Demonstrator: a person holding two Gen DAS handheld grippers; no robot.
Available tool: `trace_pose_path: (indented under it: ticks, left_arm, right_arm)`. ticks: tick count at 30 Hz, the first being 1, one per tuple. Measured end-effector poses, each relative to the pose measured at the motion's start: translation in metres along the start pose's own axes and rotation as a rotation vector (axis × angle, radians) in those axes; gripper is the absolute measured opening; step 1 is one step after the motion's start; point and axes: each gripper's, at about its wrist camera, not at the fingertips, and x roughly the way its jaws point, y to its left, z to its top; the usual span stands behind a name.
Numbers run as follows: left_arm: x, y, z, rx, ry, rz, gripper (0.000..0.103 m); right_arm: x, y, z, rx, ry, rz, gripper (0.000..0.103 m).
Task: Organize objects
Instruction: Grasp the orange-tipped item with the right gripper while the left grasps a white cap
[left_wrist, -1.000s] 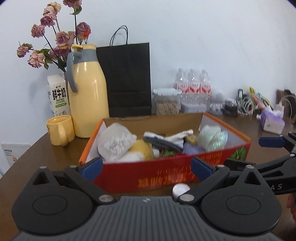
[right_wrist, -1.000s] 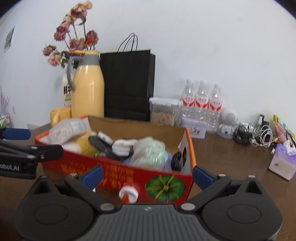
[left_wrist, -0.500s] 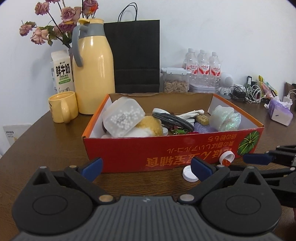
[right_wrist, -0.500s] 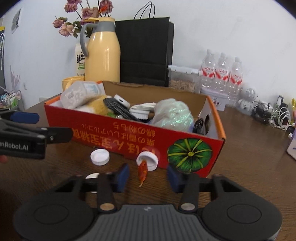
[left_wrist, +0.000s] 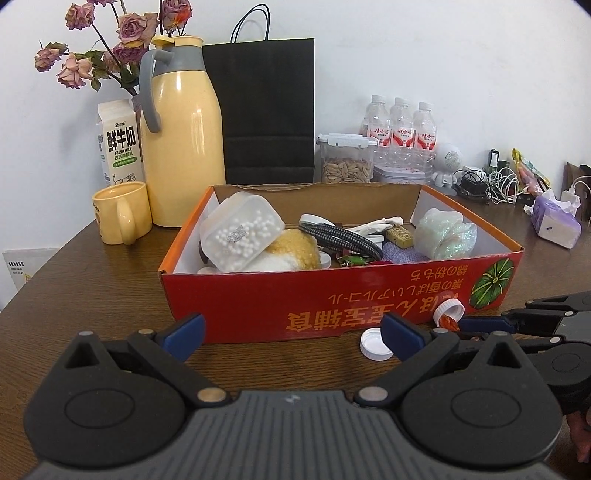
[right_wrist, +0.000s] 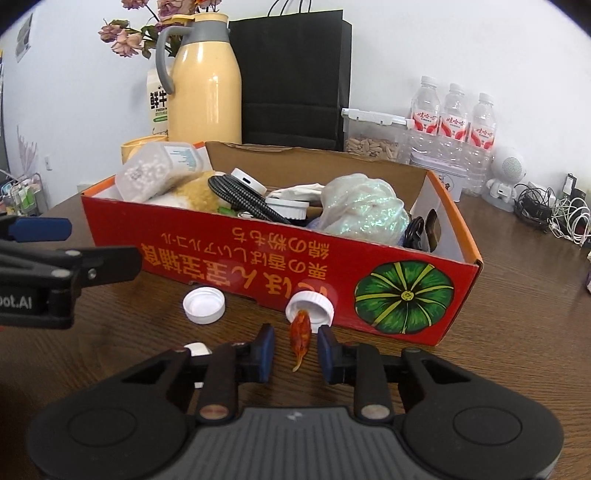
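Observation:
A red cardboard box (left_wrist: 332, 306) full of small items sits on the brown table; it also shows in the right wrist view (right_wrist: 258, 254). In front of it lie a dried red chili (right_wrist: 300, 334), a white cap (right_wrist: 310, 304) leaning on the box, and a second white cap (right_wrist: 204, 305). My right gripper (right_wrist: 295, 352) is partly closed around the chili, its pads a little apart from it on either side. My left gripper (left_wrist: 293, 330) is wide open and empty, facing the box front. The flat cap (left_wrist: 376, 344) and chili (left_wrist: 448, 323) also show in the left wrist view.
Behind the box stand a yellow thermos (left_wrist: 181, 140), yellow mug (left_wrist: 122, 212), milk carton (left_wrist: 120, 144), black paper bag (left_wrist: 269, 110), seed container (left_wrist: 345, 162) and water bottles (left_wrist: 400, 129). Cables (left_wrist: 491, 181) and a tissue pack (left_wrist: 556, 221) lie at the right.
Both grippers drew back and down from the box, bringing the caps and chili into view. My right gripper narrowed from wide open to partly closed around the chili.

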Motion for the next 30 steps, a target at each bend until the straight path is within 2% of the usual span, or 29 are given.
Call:
trace_pose_path:
  ticks: [2,6,7,12,19,27,30]
  left_arm:
    - [0.001,0.000,0.000,0.002,0.003,0.000,0.103]
    - [0.003,-0.001,-0.001,0.007,0.014,0.001,0.103]
    - [0.004,-0.001,-0.001,0.008,0.017,0.001,0.103]
    - [0.008,-0.002,-0.003,0.018,0.036,-0.005,0.103]
    - [0.018,-0.007,-0.009,0.045,0.085,-0.039,0.103]
    - [0.032,-0.016,-0.012,0.063,0.128,-0.107,0.103]
    - [0.040,-0.020,-0.011,0.061,0.144,-0.100,0.103]
  right_arm:
    - [0.000,-0.001,0.000,0.002,-0.001,-0.003,0.018]
    - [0.001,-0.001,0.000,0.002,-0.003,-0.008,0.015]
    - [0.001,-0.001,0.000,0.002,-0.003,-0.005,0.011]
    - [-0.001,0.001,-0.001,-0.004,-0.010,0.002,0.011]
    - [-0.016,-0.002,-0.002,0.003,-0.069,0.024,0.011]
    - [-0.039,-0.015,-0.009,0.026,-0.126,0.024,0.011]
    - [-0.043,-0.021,-0.011,0.042,-0.139,0.021,0.011]
